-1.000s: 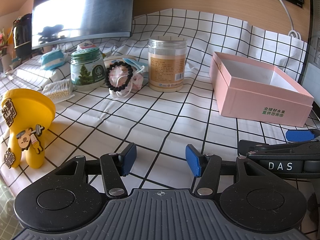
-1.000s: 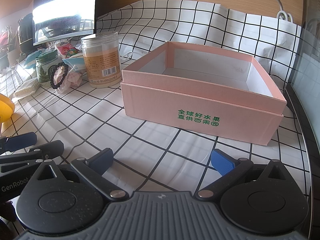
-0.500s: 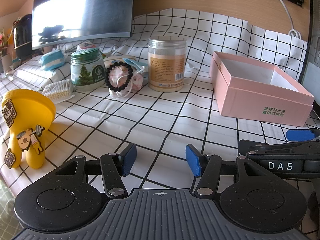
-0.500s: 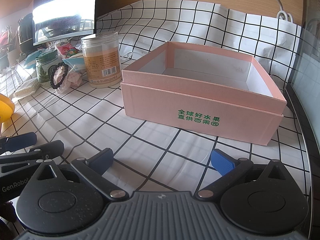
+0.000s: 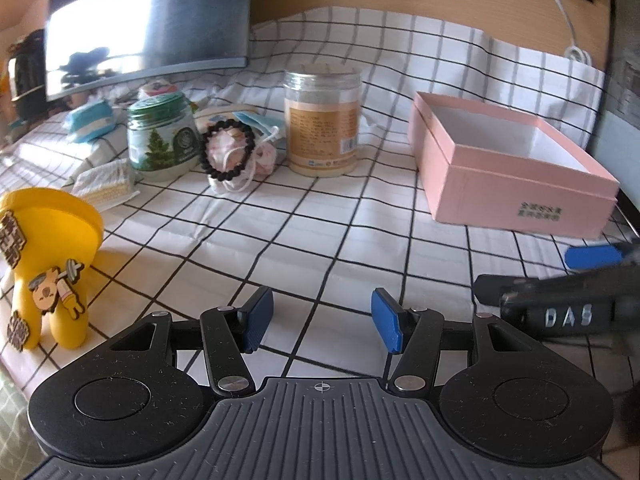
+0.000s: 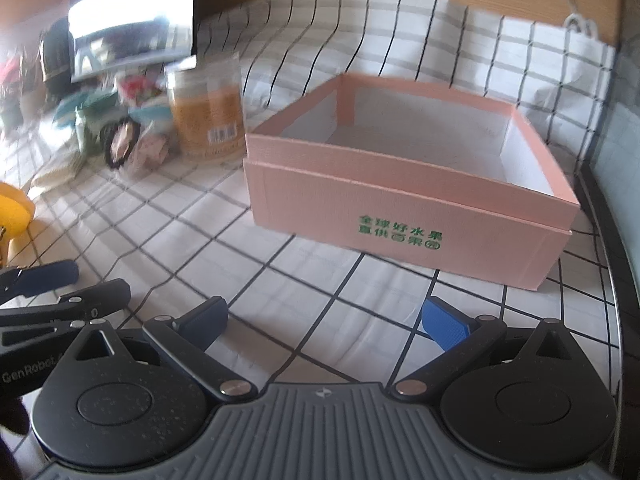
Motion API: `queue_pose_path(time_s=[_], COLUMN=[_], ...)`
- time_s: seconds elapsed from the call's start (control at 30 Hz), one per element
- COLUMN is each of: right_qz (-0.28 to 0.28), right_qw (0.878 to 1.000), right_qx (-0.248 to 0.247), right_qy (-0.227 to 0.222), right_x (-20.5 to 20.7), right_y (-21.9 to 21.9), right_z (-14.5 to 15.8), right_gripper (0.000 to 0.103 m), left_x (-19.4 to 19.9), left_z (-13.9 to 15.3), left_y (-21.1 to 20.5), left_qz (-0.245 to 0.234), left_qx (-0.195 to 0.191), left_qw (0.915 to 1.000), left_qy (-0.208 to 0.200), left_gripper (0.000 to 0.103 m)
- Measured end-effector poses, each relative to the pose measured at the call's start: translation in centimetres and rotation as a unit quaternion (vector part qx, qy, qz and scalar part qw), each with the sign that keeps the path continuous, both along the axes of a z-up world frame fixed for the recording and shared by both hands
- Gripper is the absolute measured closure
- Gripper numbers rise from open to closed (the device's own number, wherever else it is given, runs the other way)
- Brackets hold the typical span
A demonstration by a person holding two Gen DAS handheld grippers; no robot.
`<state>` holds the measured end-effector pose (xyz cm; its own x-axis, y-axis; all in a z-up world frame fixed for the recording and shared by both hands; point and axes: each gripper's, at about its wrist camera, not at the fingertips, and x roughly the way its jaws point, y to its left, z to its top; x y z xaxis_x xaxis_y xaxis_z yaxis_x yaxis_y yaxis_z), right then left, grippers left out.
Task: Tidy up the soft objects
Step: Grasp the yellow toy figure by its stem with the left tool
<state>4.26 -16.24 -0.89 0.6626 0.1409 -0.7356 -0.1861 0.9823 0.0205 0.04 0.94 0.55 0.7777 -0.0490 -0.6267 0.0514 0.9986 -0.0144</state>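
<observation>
An empty pink box [image 5: 508,164] [image 6: 404,196] stands open at the right of the checked cloth. Soft items lie in a cluster at the far left: a pink pouch with a black bead bracelet [image 5: 230,154] [image 6: 122,148], a blue-and-white packet [image 5: 92,120], a white wipes pack [image 5: 106,184]. My left gripper [image 5: 322,322] is open, low over the cloth, holding nothing. My right gripper [image 6: 324,320] is open too, in front of the box's near wall, empty; the right wrist view is blurred.
A tall tan-labelled jar [image 5: 322,118] [image 6: 208,116] and a green-lidded jar [image 5: 162,136] stand by the soft items. A yellow figure stand [image 5: 44,252] sits near left. A dark monitor [image 5: 144,20] leans behind. A white cable [image 5: 568,20] hangs at back right.
The right gripper has moved, its view now blurred and shifted, with the box a little further right and lower. The left gripper has barely moved. Both stay open.
</observation>
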Motion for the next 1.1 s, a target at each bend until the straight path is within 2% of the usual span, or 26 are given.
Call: queue_pose_path(time_s=[0.1, 0.17, 0.23, 0.33, 0.37, 0.47, 0.53, 0.6, 0.67, 0.73, 0.77, 0.8, 0.83, 0.9, 1.0, 1.1], right_qz=[-0.006, -0.012, -0.016, -0.009, -0.006, 0.016, 0.047, 0.08, 0.116, 0.153, 0.167, 0.185, 0.197, 0.207, 0.21, 0.208], right_qw=[0.999, 0.997, 0.996, 0.994, 0.994, 0.997, 0.998, 0.997, 0.993, 0.988, 0.986, 0.982, 0.98, 0.977, 0.976, 0.976], right_qx=[-0.01, -0.015, -0.018, -0.023, -0.025, -0.032, -0.03, -0.017, 0.005, 0.022, 0.025, 0.026, 0.023, 0.026, 0.034, 0.03], right_qy=[0.039, 0.068, 0.084, 0.105, 0.107, 0.071, 0.036, 0.014, 0.004, -0.006, -0.008, -0.003, 0.011, 0.04, 0.047, 0.053], right_x=[0.9, 1.9, 2.1, 2.5, 2.5, 1.5, 0.6, 0.1, -0.1, -0.3, -0.2, -0.2, 0.1, 0.6, 1.0, 1.9], right_y=[0.1, 0.4, 0.3, 0.5, 0.8, 2.6, 4.9, 7.3, 10.1, 13.4, 14.6, 16.3, 17.5, 19.4, 20.7, 21.6], right_z=[0.5, 0.7, 1.1, 1.5, 1.7, 3.2, 4.7, 6.0, 7.1, 8.1, 8.2, 8.4, 8.3, 8.0, 8.4, 8.3], right_gripper=[0.0, 0.0, 0.0, 0.0, 0.0, 0.004, 0.004, 0.004, 0.004, 0.005, 0.008, 0.025, 0.054, 0.077, 0.077, 0.077], left_x=[-0.3, -0.3, -0.2, -0.4, -0.7, -3.1, -3.8, -3.4, -2.6, -1.8, -1.4, -1.1, -0.5, 0.4, 0.7, 1.1], left_z=[0.5, 1.0, 1.7, 3.5, 4.3, 8.1, 9.1, 8.7, 7.7, 6.9, 6.3, 5.8, 5.2, 3.9, 2.9, 2.7], left_y=[1.1, 2.3, 4.5, 8.9, 10.1, 15.4, 19.0, 21.9, 24.5, 25.8, 26.4, 26.9, 27.0, 27.3, 27.6, 27.5], left_qz=[-0.033, -0.058, -0.074, -0.078, -0.07, -0.012, 0.041, 0.079, 0.104, 0.084, 0.061, 0.049, 0.04, 0.028, 0.01, -0.035], left_qx=[-0.013, -0.036, -0.089, -0.179, -0.19, -0.185, -0.176, -0.173, -0.165, -0.172, -0.18, -0.184, -0.186, -0.184, -0.186, -0.215], left_qw=[0.9991, 0.9967, 0.9905, 0.9765, 0.976, 0.9826, 0.9831, 0.9813, 0.9807, 0.9816, 0.9817, 0.9814, 0.9811, 0.9811, 0.9809, 0.9746], left_qy=[0.022, 0.043, 0.074, 0.09, 0.081, 0.008, -0.028, -0.032, -0.013, -0.002, 0.011, 0.022, 0.034, 0.052, 0.056, 0.054], left_gripper=[0.045, 0.051, 0.064, 0.066, 0.066, 0.066, 0.066, 0.066, 0.066, 0.066, 0.066, 0.066, 0.065, 0.063, 0.062, 0.062])
